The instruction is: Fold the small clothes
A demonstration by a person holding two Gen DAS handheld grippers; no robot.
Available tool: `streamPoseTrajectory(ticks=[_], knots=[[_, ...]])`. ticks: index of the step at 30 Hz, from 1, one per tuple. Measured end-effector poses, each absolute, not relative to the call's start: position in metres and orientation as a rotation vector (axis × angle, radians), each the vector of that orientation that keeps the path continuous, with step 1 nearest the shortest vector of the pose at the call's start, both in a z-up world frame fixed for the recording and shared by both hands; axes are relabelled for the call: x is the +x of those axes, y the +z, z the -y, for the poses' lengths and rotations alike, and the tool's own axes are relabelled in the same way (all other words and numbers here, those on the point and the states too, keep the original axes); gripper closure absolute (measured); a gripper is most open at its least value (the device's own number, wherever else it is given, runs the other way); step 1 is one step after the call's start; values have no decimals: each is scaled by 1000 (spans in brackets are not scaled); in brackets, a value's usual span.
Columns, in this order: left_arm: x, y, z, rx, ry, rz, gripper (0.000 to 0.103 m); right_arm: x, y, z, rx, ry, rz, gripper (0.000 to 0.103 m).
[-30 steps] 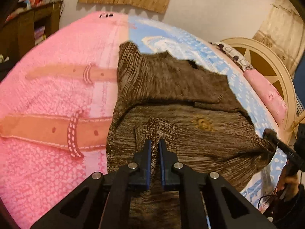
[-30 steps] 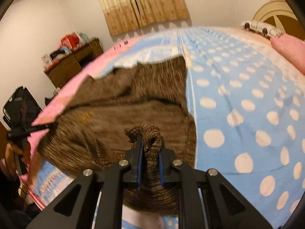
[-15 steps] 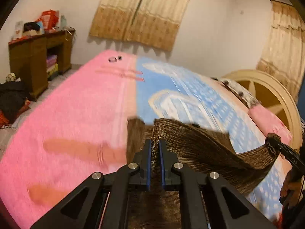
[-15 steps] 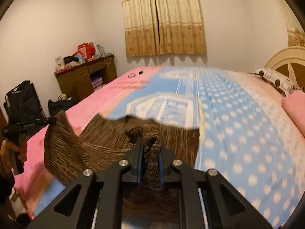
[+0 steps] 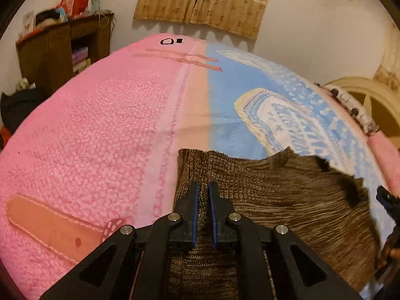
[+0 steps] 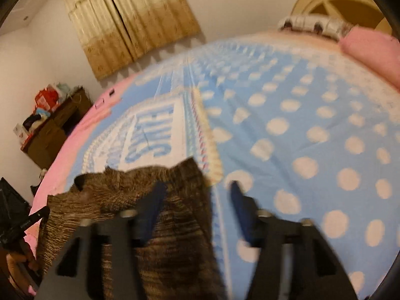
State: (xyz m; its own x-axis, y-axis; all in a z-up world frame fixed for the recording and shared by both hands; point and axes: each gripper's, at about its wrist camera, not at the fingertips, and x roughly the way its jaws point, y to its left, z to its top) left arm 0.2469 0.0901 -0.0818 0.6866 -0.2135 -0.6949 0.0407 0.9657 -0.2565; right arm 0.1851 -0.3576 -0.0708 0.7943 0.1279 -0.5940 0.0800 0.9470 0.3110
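Brown knit garment (image 5: 287, 200): lies on the bed blanket (image 5: 100, 137), across its pink and blue halves, near edge toward the cameras.
Left gripper (image 5: 203, 195): jaws nearly closed, pinching the garment's left edge.
Right gripper (image 6: 197, 195): jaws spread wide, nothing held; left finger over the garment (image 6: 155, 225), right finger over dotted blanket (image 6: 312, 137).
Wooden shelf unit (image 5: 62, 50): books inside, clutter on top.

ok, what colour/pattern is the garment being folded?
The garment is a mottled brown knit with fine lighter flecks. Clearest in the left wrist view.
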Motion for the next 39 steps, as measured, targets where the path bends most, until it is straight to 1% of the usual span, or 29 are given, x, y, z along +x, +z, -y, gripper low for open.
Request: streamPoseTrajectory(ticks=[1, 2, 3, 4, 6, 7, 8, 10, 11, 13, 15, 20, 22, 23, 24, 26, 28, 30, 32, 33, 34, 35, 36, 38, 39], knots=[[244, -77, -93, -242, -152, -798, 95, 174, -62, 355, 305, 41, -615, 26], [241, -69, -95, -245, -156, -790, 95, 167, -56, 351, 279, 64, -592, 25], [237, -62, -95, -237, -152, -777, 95, 162, -50, 346, 255, 94, -583, 26], [231, -54, -94, -218, -151, -758, 95, 157, -44, 338, 229, 151, -590, 30], [220, -45, -84, -174, -162, -742, 95, 161, -43, 315, 174, 265, -669, 60], [217, -43, -82, -163, -167, -739, 95, 165, -45, 305, 140, 282, -705, 64], [207, -42, -76, -160, -168, -738, 95, 170, -49, 291, 97, 302, -747, 66], [195, -44, -72, -174, -186, -730, 95, 177, -56, 278, 50, 287, -768, 66], [189, -47, -68, -174, -203, -724, 95, 182, -54, 277, 34, 247, -749, 65], [187, -56, -61, -140, -192, -718, 95, 194, -48, 288, 73, 199, -696, 62], [189, -61, -59, -98, -173, -713, 95, 212, -49, 295, 82, 180, -698, 57], [206, -48, -87, -211, -136, -684, 95, 247, -80, 283, -67, 190, -852, 58], [211, -40, -97, -213, -90, -663, 95, 254, -94, 278, -109, 188, -897, 62], [213, -34, -105, -212, -72, -649, 95, 252, -95, 279, -106, 195, -885, 73], [214, -30, -111, -210, -63, -638, 95, 250, -92, 278, -113, 201, -876, 88], [215, -20, -125, -209, -23, -609, 95, 240, -80, 282, -117, 145, -805, 88], [214, -15, -133, -213, 3, -587, 95, 234, -65, 304, -2, 65, -712, 88], [216, -13, -136, -221, 11, -593, 95, 238, -63, 323, 92, 9, -710, 86], [214, -15, -131, -230, -21, -620, 95, 243, -69, 336, 94, -72, -751, 85], [213, -17, -125, -223, -58, -631, 95, 242, -69, 340, 91, -106, -754, 82], [210, -21, -118, -207, -92, -642, 95, 236, -68, 348, 121, -120, -744, 76], [207, -26, -105, -182, -124, -656, 95, 233, -67, 353, 160, -113, -735, 51], [205, -31, -96, -163, -142, -672, 95, 227, -65, 360, 213, -114, -721, 31], [202, -45, -75, -127, -199, -723, 95, 206, -55, 363, 265, -118, -664, 31], [202, -50, -68, -116, -221, -737, 94, 194, -49, 357, 246, -77, -649, 33]])
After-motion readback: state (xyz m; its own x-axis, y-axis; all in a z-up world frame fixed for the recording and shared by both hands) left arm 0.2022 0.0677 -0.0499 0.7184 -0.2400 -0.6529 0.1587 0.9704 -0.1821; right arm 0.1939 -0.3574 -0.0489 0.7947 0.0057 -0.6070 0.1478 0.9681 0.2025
